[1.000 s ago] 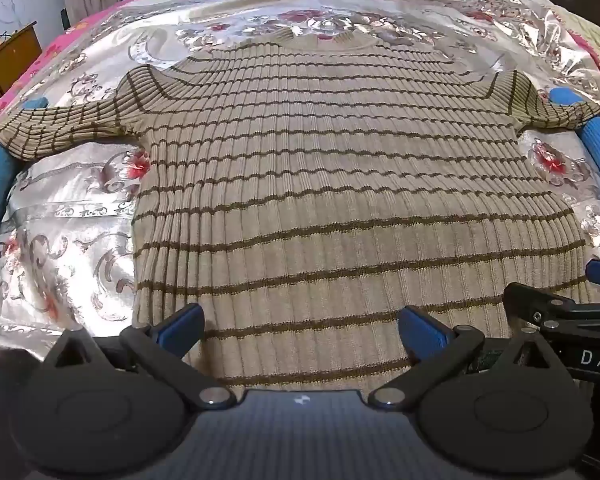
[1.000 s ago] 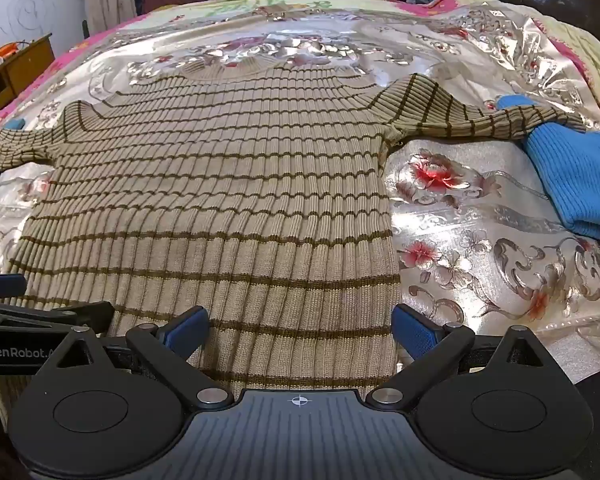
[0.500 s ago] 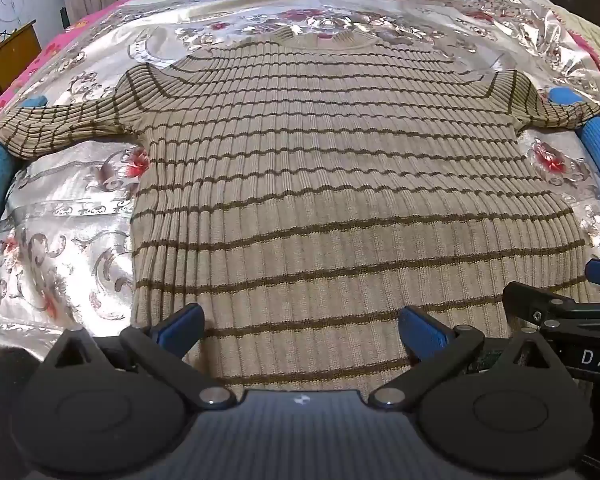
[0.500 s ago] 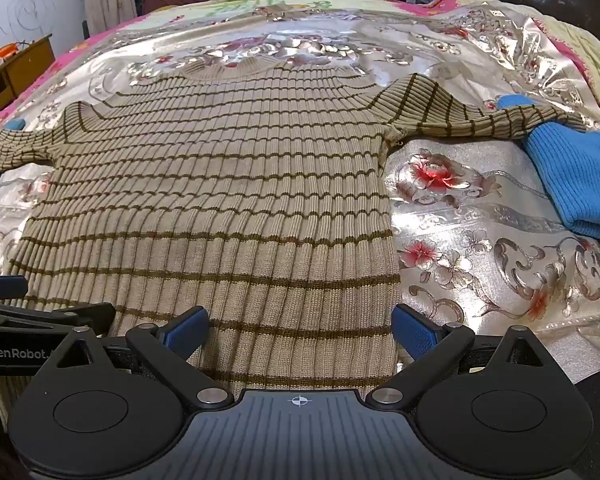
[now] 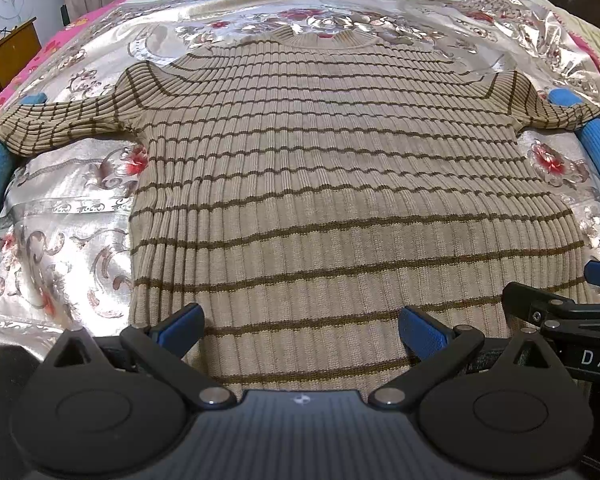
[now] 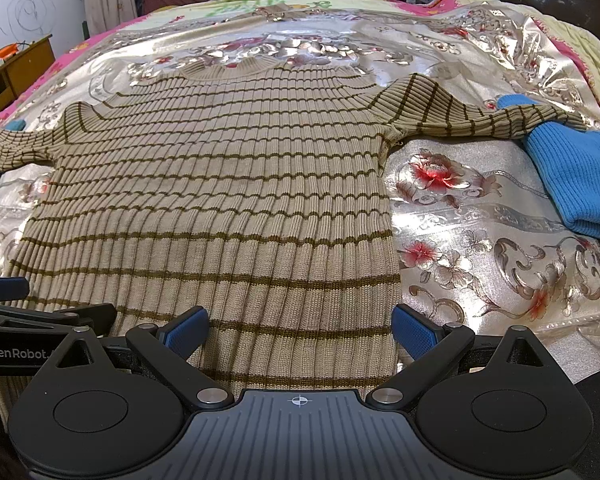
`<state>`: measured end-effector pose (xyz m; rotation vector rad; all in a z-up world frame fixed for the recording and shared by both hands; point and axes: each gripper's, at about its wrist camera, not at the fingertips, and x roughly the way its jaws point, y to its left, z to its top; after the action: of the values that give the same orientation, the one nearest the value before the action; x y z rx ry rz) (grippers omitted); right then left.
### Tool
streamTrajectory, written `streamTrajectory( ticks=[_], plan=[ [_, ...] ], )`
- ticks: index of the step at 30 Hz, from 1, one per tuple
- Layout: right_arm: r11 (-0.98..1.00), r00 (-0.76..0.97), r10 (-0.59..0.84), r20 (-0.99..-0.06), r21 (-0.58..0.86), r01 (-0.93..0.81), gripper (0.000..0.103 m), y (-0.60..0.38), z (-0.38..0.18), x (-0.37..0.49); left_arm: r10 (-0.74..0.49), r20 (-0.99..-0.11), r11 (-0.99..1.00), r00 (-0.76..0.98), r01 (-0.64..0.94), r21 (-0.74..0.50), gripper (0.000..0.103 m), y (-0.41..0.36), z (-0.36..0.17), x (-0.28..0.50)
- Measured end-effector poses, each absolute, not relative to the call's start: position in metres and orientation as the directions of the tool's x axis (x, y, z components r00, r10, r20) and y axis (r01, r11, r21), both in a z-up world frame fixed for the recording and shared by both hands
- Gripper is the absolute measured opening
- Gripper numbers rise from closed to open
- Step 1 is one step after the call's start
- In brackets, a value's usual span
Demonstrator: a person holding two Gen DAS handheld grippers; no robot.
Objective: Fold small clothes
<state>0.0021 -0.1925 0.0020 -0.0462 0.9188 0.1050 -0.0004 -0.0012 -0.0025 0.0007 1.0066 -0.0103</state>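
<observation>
On the floral cloth (image 6: 480, 236) the sweater (image 5: 340, 184) lies flat, sleeves overlapping blue knits (image 6: 576, 184) at both ends; left gripper (image 5: 302, 326) and right gripper (image 6: 300, 326) gape empty over its hem.

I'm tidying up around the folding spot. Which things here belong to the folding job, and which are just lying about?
Belongs to the job:
- beige ribbed knit sweater with brown stripes, spread flat
- left tool, open
- right tool, open

Lying about:
- bright blue knit garment
- silver floral bed cover
- wooden desk
</observation>
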Motion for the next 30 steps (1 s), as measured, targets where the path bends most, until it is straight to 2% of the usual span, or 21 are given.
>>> streamTrajectory(
  ticks=[30],
  plan=[
    [0.993, 0.577, 0.066, -0.814, 0.0, -0.115, 0.099, -0.189, -0.002, 0.005, -0.038, -0.868, 0.998, 0.496, -0.018, -0.054, 0.103, 0.005, -0.014, 0.003]
  ],
)
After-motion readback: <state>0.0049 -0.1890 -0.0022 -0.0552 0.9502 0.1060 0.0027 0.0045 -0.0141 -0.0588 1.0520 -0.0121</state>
